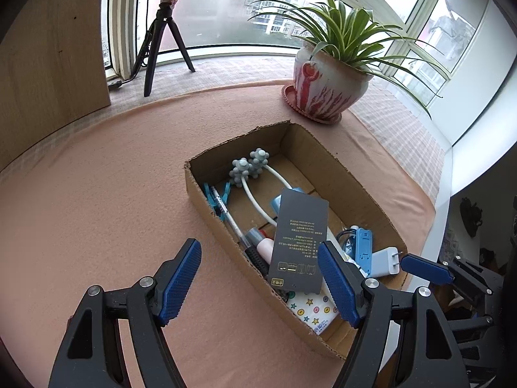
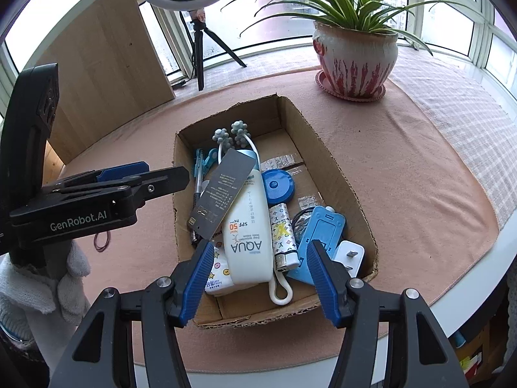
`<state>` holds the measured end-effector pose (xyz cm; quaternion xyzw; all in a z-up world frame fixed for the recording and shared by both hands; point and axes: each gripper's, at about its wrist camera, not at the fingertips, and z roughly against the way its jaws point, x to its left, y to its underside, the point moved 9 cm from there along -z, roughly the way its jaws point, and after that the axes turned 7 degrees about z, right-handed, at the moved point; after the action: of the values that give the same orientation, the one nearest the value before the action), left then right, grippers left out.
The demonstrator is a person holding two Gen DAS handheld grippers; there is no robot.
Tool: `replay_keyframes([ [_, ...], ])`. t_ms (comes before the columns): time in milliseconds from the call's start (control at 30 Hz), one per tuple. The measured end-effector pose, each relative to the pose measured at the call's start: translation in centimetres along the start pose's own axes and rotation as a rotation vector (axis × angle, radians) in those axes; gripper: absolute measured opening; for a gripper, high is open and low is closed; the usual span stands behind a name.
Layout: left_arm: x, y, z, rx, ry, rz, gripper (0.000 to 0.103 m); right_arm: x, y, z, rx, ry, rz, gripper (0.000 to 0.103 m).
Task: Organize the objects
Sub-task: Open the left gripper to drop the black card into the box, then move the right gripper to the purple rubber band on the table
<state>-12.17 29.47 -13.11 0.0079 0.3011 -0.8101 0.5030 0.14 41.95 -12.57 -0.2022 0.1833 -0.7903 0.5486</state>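
An open-topped corrugated cardboard box (image 2: pixel 326 158) with ragged torn rims is set on a peach felt-like cloth (image 2: pixel 404 148); its long axis runs away from the grippers toward a glazed red-and-white plant pot (image 2: pixel 355 61) beyond its far end. The box is crowded. A dark grey rectangular card (image 2: pixel 221 190) with small print lies tilted on top, its long edge slanting from the near left wall toward the far end, resting over a smooth white sunscreen bottle (image 2: pixel 247 242) laid lengthwise. Against the far-left wall are two knobbly grey massage balls (image 2: pixel 231 134) on white curved stems. Right of the bottle are seen a round blue lid (image 2: pixel 278 187), a patterned roll (image 2: pixel 282 232), a flat light-blue plastic piece (image 2: pixel 318 239) and a white plug adapter (image 2: pixel 350 255) — all inside the box.

The left gripper (image 1: pixel 258 283), ribbed blue pads spread wide and empty, is held over the box's near-left wall. The right gripper (image 2: pixel 255 279) hangs above the near end, parted, nothing clasped.
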Motion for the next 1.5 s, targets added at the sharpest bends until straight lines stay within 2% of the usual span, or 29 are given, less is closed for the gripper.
replay_keyframes([
  [367, 9.3, 2.5, 4.2, -0.023, -0.071, 0.107, 0.083, 5.6, -1.2, -1.0, -0.007, -0.05, 0.071, 0.06],
  [633, 16.2, 5.2, 6.6, -0.02, -0.124, 0.196, 0.087, 10.4, -1.9, -2.3, 0.0, -0.121, 0.106, 0.063],
  [867, 20.7, 7.6, 7.9, -0.013, -0.162, 0.245, 0.093, 14.1, -2.0, -3.6, -0.013, -0.137, 0.153, 0.063],
  [1200, 24.1, 10.4, 7.8, -0.001, -0.152, 0.279, 0.092, 17.4, -2.4, -6.4, 0.029, -0.218, 0.149, 0.063],
  [1500, 24.9, 11.8, 6.5, 0.027, -0.136, 0.277, 0.091, 20.7, -1.7, -10.8, 0.197, -0.34, 0.137, 0.063],
])
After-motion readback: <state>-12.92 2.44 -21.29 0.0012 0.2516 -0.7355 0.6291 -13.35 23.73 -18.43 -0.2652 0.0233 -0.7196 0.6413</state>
